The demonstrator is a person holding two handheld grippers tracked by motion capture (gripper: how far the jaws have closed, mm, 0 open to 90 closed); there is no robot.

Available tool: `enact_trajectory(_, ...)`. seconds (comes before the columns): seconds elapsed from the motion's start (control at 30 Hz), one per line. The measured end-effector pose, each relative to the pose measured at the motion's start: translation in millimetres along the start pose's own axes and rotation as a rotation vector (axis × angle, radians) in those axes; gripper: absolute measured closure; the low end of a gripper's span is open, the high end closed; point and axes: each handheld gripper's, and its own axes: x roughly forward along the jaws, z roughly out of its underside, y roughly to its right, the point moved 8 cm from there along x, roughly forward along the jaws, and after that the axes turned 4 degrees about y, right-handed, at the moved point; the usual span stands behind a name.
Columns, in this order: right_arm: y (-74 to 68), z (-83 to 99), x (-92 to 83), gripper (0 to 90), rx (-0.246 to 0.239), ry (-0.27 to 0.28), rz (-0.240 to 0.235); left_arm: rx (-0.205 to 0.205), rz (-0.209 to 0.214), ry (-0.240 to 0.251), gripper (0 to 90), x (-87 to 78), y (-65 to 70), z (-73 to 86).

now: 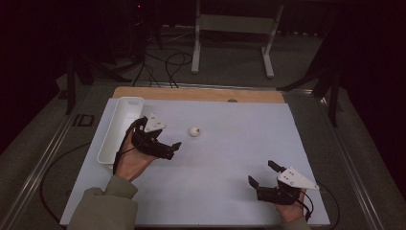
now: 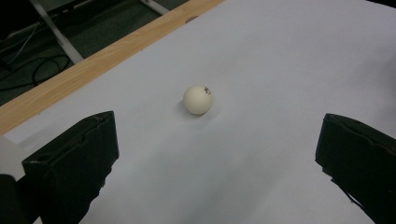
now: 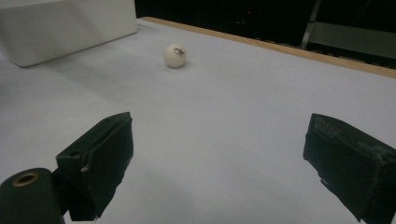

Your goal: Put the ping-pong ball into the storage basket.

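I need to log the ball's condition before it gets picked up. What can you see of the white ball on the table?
The white ball is small, round and matt, like a table tennis ball, with a small dark printed mark on its upper side. It looks whole and rests alone on the white table surface, touching nothing else. It lies right of the white tray, ahead of the open left tool.

The ball (image 1: 194, 131) was off-white, with a small dark printed mark on its side. It lay on a bench (image 1: 230, 158) covered in plain pale grey-white, with a strip of light wood grain along the far edge. The tray (image 1: 119, 125) at the left was plain white. Both the left gripper (image 1: 174, 146) and the right gripper (image 1: 262, 173) had matt black jaws, and each carried a light grey three-cornered plate. The person's sleeve (image 1: 103, 208) was olive-khaki
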Motion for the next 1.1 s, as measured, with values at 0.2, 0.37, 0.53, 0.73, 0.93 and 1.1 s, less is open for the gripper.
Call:
enact_trajectory(0.2,0.2,-0.1,-0.1,8.4,0.001,0.000,0.001,0.008,0.000,-0.008,0.0,3.1,0.0,-6.0)
enact_trajectory(0.37,0.2,-0.2,-0.1,8.3,0.001,0.001,0.001,0.011,0.000,-0.014,0.0,5.9,-0.6,-8.9)
enact_trajectory(0.53,0.1,-0.2,-0.2,8.3,0.003,0.001,0.001,0.009,-0.002,-0.023,0.0,10.0,-1.6,-11.6)
enact_trajectory(0.73,0.1,-0.2,-0.1,8.3,0.003,0.000,0.001,0.007,-0.003,-0.036,0.0,16.0,-3.7,-14.9)
enact_trajectory(0.93,-0.3,-0.3,0.0,8.3,0.003,0.002,-0.001,0.005,-0.002,-0.051,0.0,23.0,-5.2,-16.5)
enact_trajectory(1.1,0.0,-0.4,-0.4,8.3,0.005,0.002,0.001,0.002,-0.006,-0.067,0.0,28.2,-7.9,-16.8)
